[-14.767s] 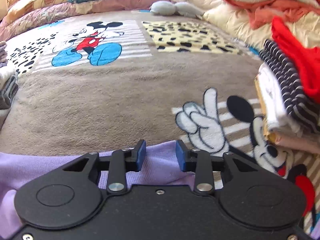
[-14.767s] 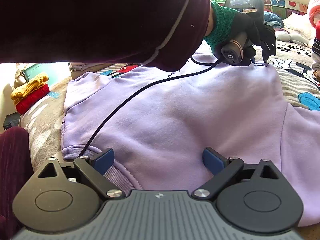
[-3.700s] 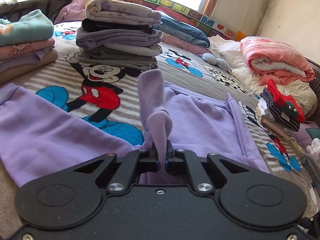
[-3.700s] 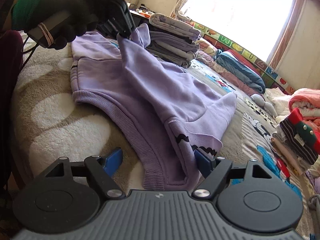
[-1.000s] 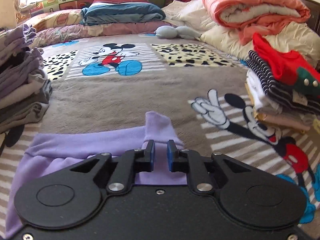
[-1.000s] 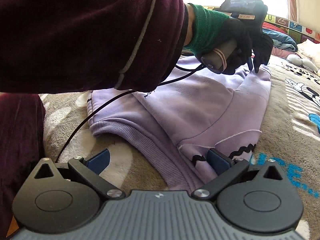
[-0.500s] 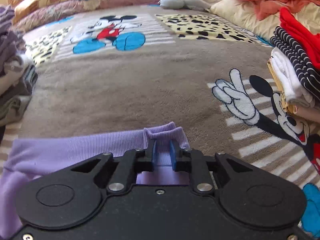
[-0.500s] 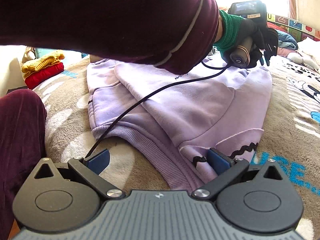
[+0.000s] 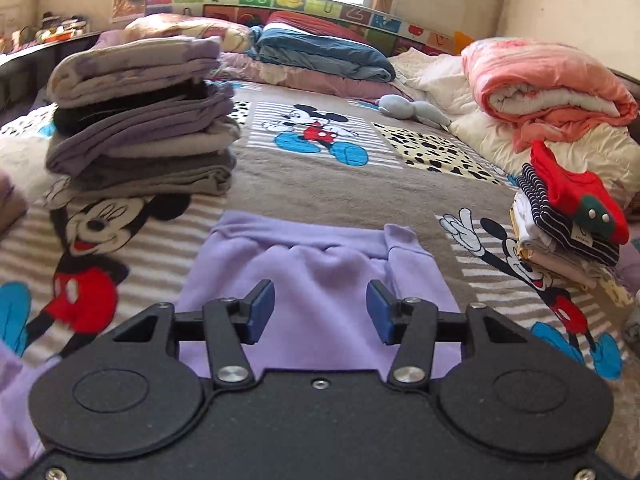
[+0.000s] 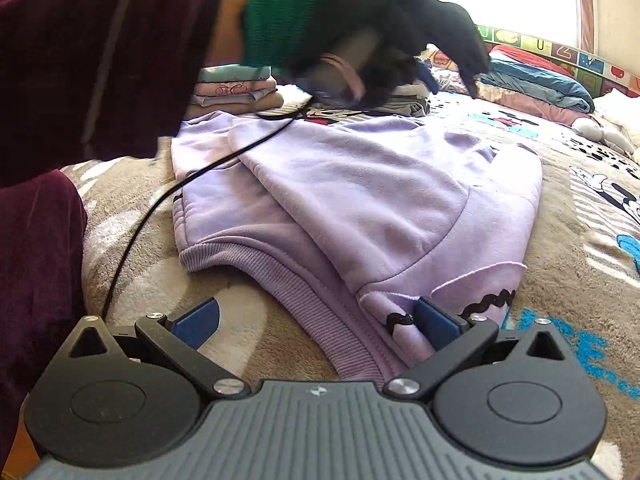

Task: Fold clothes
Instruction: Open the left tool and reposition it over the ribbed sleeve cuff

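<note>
I had just let go of the purple sweater (image 9: pixel 328 276); my left tongs (image 9: pixel 320 310) were spread wide above it. My right tongs (image 10: pixel 316 326) were spread too, so the sleeve fold looked done.

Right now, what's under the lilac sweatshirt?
The lilac sweatshirt lies folded on the Mickey Mouse blanket, which shows all round it. Anything beneath the folded layers is covered.

My left hand (image 10: pixel 360 32) is a dark blur in the right wrist view, hiding most of the stack of folded clothes (image 10: pixel 236 92) behind it. My left gripper's body covers the near part of the lilac sweatshirt (image 9: pixel 320 276).
</note>
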Available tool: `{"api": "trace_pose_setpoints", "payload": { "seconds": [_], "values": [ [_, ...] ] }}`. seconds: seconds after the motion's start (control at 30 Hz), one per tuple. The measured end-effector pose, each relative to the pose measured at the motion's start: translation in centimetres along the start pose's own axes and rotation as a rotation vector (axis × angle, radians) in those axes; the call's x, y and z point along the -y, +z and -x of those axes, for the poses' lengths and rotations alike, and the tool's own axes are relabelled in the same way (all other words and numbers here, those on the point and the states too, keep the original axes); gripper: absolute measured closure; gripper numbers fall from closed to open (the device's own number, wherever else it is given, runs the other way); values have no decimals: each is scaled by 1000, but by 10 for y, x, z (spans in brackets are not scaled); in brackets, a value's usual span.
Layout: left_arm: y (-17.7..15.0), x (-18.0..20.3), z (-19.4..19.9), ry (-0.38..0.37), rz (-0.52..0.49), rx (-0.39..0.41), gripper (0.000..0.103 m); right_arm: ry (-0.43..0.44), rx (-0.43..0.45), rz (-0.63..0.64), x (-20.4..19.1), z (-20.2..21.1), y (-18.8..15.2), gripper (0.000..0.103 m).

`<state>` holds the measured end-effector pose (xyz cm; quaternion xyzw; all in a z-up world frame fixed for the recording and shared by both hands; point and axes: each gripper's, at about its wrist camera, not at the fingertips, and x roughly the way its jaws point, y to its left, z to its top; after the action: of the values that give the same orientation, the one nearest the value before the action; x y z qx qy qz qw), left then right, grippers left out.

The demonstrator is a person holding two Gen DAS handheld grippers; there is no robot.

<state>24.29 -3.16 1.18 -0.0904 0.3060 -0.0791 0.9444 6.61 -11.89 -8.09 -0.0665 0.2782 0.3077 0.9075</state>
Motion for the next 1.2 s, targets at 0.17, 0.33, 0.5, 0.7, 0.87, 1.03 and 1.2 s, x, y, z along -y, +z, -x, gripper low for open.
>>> {"api": "trace_pose_setpoints", "payload": {
  "seconds": [0.17,0.33,0.5,0.7,0.87,1.03,1.2],
  "values": [
    [-43,-52,72,7,150,40,41,-30,7,17,-5,1,1,0],
    [-78,-91,112,28,307,78,33,-78,57,44,-13,15,3,1],
    [-93,-118,124,36,408,76,33,-156,140,76,-15,41,5,1],
    [-99,-121,117,6,470,54,33,-227,183,93,-8,46,4,1],
    [-107,-121,111,0,491,31,33,-128,-29,167,-19,6,-12,0],
    [-107,-125,112,4,504,44,33,-162,-34,195,-25,13,-8,1],
    [-110,-132,107,-3,563,59,33,-143,9,246,-38,23,-9,0]
  ]
}}
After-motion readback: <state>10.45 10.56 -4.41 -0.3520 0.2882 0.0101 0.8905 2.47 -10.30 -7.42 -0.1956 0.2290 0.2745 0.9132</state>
